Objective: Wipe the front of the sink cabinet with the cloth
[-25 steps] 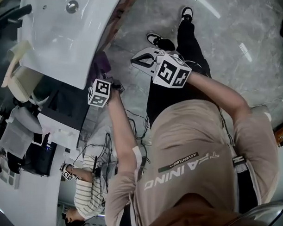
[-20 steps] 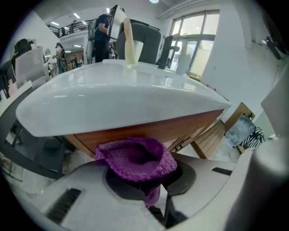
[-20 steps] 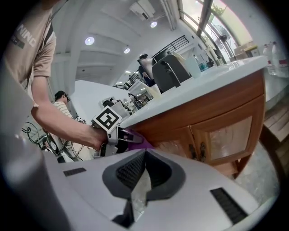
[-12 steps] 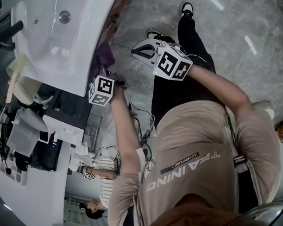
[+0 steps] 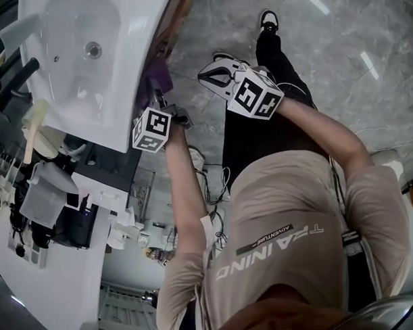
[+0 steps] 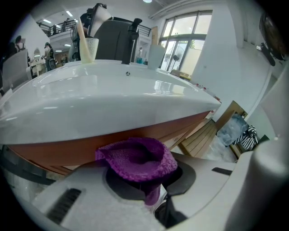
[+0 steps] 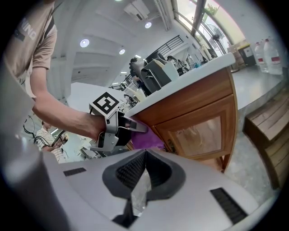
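A white ceramic sink basin (image 5: 88, 63) fills the upper left of the head view, with a black tap (image 5: 17, 76) at its far edge. Beneath its rim runs the brown wooden sink cabinet front (image 6: 63, 151), which the right gripper view shows as a framed door panel (image 7: 201, 124) under the pale countertop.

The bunched purple knitted cloth (image 5: 155, 76) sits just under the basin's edge, up against that wood. The left gripper (image 5: 155, 98) is clenched on it. In the left gripper view its two dark pads pinch the lower fold of the cloth (image 6: 137, 158), and the rest blooms out above the left gripper (image 6: 145, 178) towards the cabinet. The right gripper view shows the same thing from the side: the left gripper (image 7: 118, 131) points its jaws at the cabinet with the cloth (image 7: 146, 140) at their tips.

Further right, the right gripper (image 5: 207, 78) hangs over the grey marbled floor (image 5: 365, 47), near the left one but apart from cloth and cabinet. Its jaws are closed together with nothing between them (image 7: 144, 155).
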A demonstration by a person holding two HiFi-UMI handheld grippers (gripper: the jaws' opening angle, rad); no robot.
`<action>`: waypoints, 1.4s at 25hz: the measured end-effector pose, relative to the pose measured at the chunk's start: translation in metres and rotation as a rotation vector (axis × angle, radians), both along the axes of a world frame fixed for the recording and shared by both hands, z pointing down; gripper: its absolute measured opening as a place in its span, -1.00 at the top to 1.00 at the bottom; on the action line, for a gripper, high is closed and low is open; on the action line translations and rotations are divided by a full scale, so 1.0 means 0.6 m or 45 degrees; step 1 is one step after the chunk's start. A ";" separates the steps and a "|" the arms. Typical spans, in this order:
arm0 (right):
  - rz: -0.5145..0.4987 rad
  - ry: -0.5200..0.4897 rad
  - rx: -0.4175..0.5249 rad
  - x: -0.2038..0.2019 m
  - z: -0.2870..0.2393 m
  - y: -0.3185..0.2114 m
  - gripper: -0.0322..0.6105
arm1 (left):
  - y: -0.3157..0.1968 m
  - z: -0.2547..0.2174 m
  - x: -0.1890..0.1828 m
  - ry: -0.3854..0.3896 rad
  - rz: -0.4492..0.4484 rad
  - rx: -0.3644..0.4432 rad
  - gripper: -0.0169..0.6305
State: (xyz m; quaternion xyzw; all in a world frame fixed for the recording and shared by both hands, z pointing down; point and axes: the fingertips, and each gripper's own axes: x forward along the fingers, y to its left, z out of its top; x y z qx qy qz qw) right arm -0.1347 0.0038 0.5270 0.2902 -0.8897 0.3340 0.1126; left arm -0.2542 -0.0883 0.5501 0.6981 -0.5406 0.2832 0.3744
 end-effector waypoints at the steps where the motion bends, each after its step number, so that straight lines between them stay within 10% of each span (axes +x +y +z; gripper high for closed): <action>1: 0.011 0.000 0.002 0.013 0.003 -0.005 0.86 | -0.004 0.005 0.010 0.000 -0.001 -0.003 0.80; 35: 0.113 0.029 -0.091 0.333 0.054 -0.115 0.86 | -0.138 0.017 0.487 0.209 0.291 0.124 0.80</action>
